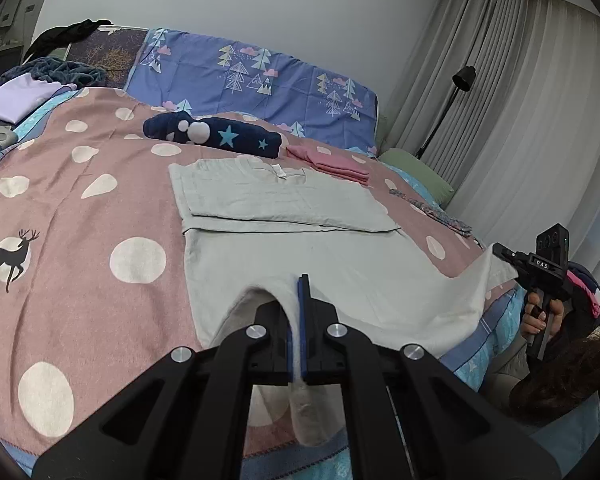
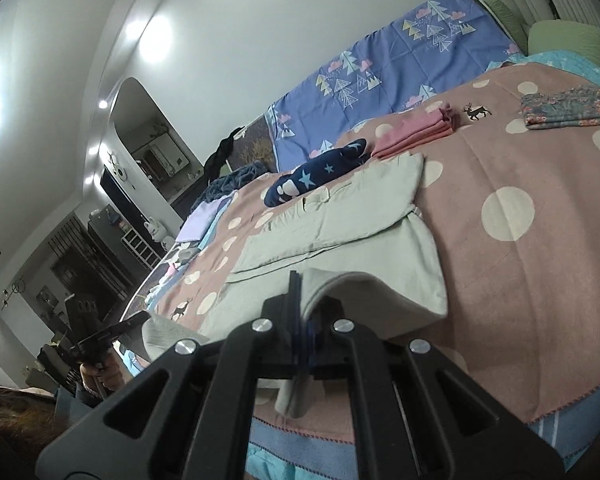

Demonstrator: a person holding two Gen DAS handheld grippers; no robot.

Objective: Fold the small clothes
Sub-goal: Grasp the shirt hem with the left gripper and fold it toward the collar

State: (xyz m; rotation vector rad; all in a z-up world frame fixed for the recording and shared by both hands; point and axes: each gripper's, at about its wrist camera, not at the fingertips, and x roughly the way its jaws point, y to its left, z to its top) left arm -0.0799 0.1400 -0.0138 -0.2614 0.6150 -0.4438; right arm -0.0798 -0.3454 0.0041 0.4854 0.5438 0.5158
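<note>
The pale grey garment (image 1: 300, 216) lay spread on the pink dotted blanket (image 1: 80, 208) covering the bed, its far part already doubled over into a flat panel. The left gripper (image 1: 299, 300) had its jaws pressed together on the near hem, the cloth bunched between them and hanging below. The right gripper (image 2: 300, 300) likewise pinched the hem's other corner, lifting it off the blanket. Beyond the garment lay a navy starred piece (image 1: 216, 136) and a folded pink stack (image 1: 332, 164), just past its far edge. A floral folded cloth (image 2: 568, 110) sat well apart near the bed's side. Bare blanket stretched on either side of the garment.
</note>
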